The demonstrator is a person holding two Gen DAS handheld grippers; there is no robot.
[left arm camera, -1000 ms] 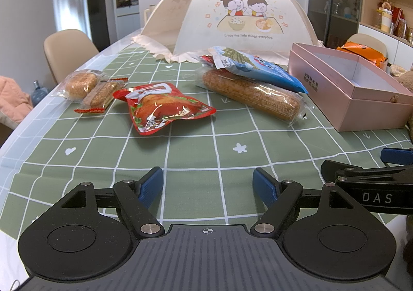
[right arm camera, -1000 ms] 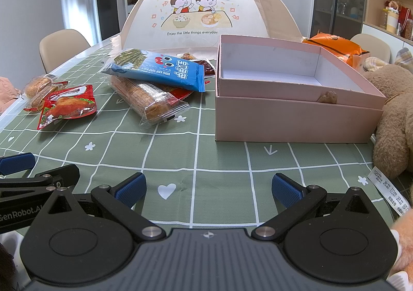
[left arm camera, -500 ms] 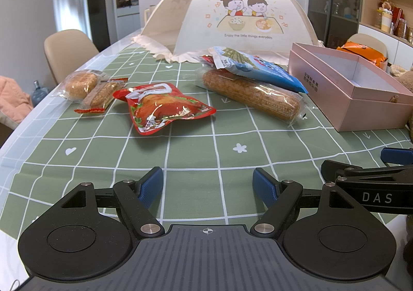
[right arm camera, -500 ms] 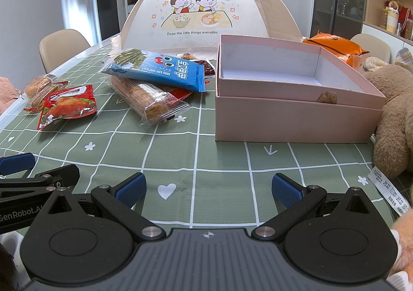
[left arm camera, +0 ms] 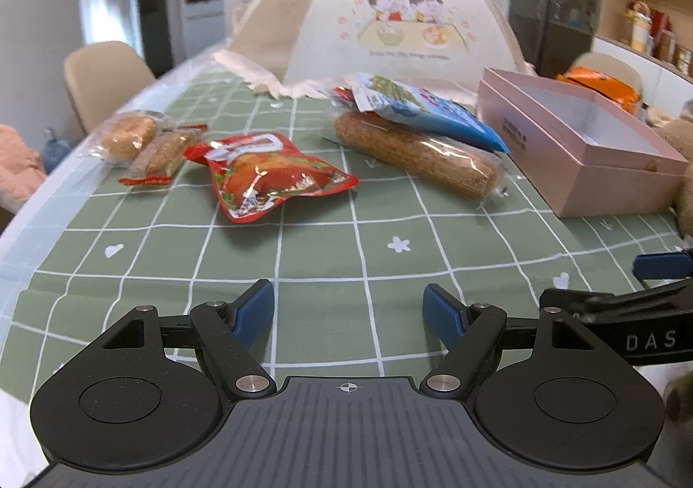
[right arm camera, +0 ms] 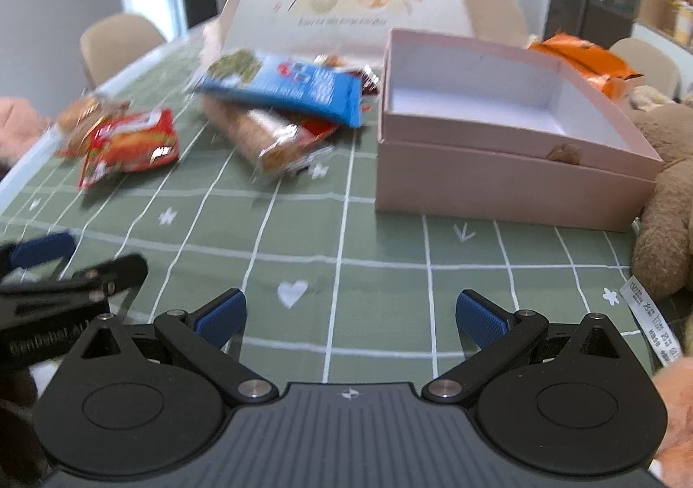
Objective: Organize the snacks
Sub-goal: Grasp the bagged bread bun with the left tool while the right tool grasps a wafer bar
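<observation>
Left wrist view: left gripper (left arm camera: 348, 308) low over the tablecloth, fingers apart, nothing held; red pouch (left arm camera: 268, 176), two small bread packs (left arm camera: 143, 141), long roll (left arm camera: 416, 152) under blue packet (left arm camera: 429, 113), all loose.
Right wrist view: right gripper (right arm camera: 348, 315) fingers apart, empty; pink box (right arm camera: 511, 141) empty of snacks.
Progress: nothing boxed yet, I'd say.

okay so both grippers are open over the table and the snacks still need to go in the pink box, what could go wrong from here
The blue packet lies on the long clear-wrapped roll; grabbing the roll first would likely tip the packet off. The red pouch lies flat, so fingers may skid on its glossy film. The right wrist view is blurred, so aim at the pink box may be off.
</observation>
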